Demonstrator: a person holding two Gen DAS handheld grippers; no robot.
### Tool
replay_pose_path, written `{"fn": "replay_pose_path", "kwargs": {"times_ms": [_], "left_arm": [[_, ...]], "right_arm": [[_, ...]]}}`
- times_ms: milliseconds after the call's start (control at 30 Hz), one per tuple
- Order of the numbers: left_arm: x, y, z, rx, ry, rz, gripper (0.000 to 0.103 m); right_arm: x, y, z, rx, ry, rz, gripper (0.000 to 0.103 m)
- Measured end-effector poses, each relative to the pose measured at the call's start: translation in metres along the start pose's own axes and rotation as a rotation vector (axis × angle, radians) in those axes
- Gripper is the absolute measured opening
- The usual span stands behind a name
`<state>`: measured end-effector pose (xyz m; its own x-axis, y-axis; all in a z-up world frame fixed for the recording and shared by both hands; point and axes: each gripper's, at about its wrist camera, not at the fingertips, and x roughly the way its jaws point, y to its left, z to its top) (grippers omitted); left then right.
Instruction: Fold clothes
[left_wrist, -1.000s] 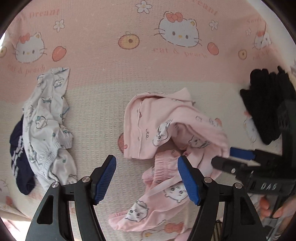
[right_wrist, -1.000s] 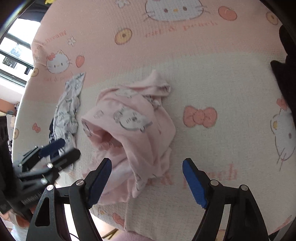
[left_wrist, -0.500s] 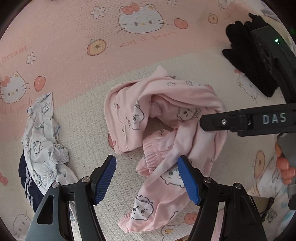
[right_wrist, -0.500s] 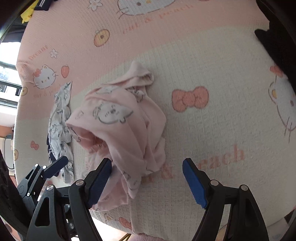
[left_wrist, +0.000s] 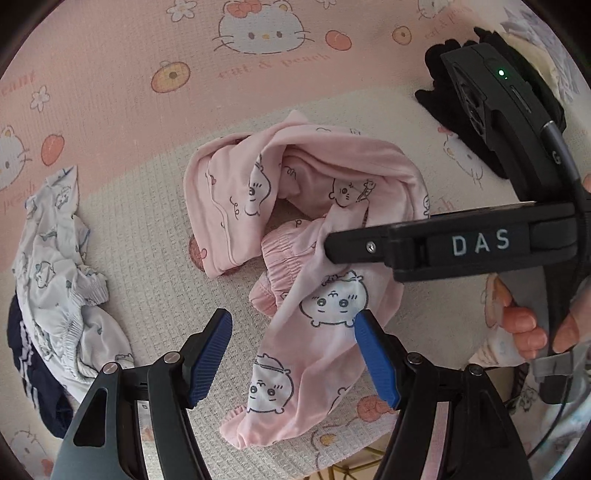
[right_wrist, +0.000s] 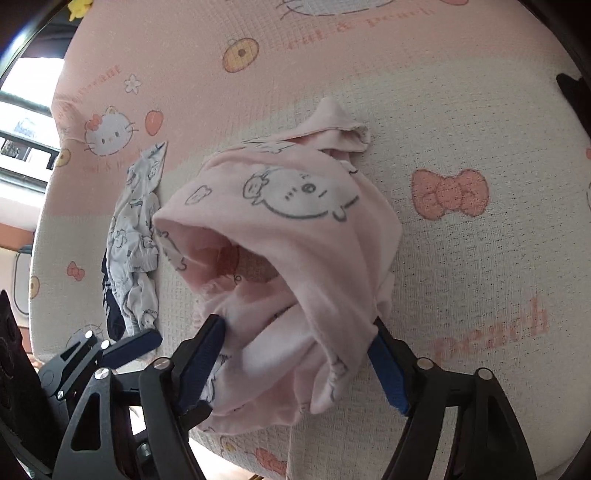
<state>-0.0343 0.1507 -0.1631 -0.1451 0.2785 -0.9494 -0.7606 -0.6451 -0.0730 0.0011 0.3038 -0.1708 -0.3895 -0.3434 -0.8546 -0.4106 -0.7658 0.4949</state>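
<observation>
A crumpled pink garment (left_wrist: 306, 206) with cartoon prints lies on the cream part of the bedspread; in the right wrist view the pink garment (right_wrist: 295, 229) bulges up in a hollow fold. My right gripper (right_wrist: 295, 332) has come down over its near end. Its jaws are closing, with bunched pink cloth between the blue pads (right_wrist: 203, 354). Seen from the left wrist camera, the right gripper (left_wrist: 332, 243) reaches in from the right onto the cloth. My left gripper (left_wrist: 291, 354) hangs open just above one pink trouser leg, gripping nothing.
A white printed garment (left_wrist: 55, 266) lies at the left over a dark navy one (left_wrist: 22, 354). A black garment (left_wrist: 461, 103) sits at the far right. The Hello Kitty bedspread (left_wrist: 147, 258) ends at an edge close to the grippers. A person's hand (left_wrist: 524, 325) holds the right gripper.
Both grippers have sunk closer to the pink garment. The right gripper's jaws now straddle the cloth and stand narrower. The left gripper has rolled, and its jaws stay as wide as before.
</observation>
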Motion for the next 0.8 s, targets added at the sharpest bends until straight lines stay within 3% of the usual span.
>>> {"fn": "replay_pose_path", "kwargs": {"times_ms": [100, 200, 500, 700, 767, 800], "left_arm": [[-0.004, 0.008, -0.001, -0.055, 0.001, -0.048, 0.067], [-0.007, 0.015, -0.002, -0.092, -0.001, -0.09, 0.067], [0.006, 0.008, 0.0, -0.094, 0.003, -0.102, 0.067], [0.015, 0.012, 0.0, -0.113, -0.021, -0.149, 0.066], [0.017, 0.016, 0.001, -0.139, -0.053, -0.159, 0.042], [0.021, 0.018, 0.003, -0.156, -0.041, -0.157, 0.038]], "right_arm": [[-0.002, -0.004, 0.002, 0.031, -0.018, 0.006, 0.051], [-0.011, -0.005, 0.003, 0.037, -0.062, 0.05, 0.044], [-0.039, -0.016, 0.016, 0.073, -0.207, 0.26, 0.042], [-0.047, -0.018, 0.042, 0.093, -0.265, 0.302, 0.043], [-0.044, -0.014, 0.047, 0.078, -0.25, 0.267, 0.043], [-0.044, -0.014, 0.047, 0.066, -0.253, 0.243, 0.043]]}}
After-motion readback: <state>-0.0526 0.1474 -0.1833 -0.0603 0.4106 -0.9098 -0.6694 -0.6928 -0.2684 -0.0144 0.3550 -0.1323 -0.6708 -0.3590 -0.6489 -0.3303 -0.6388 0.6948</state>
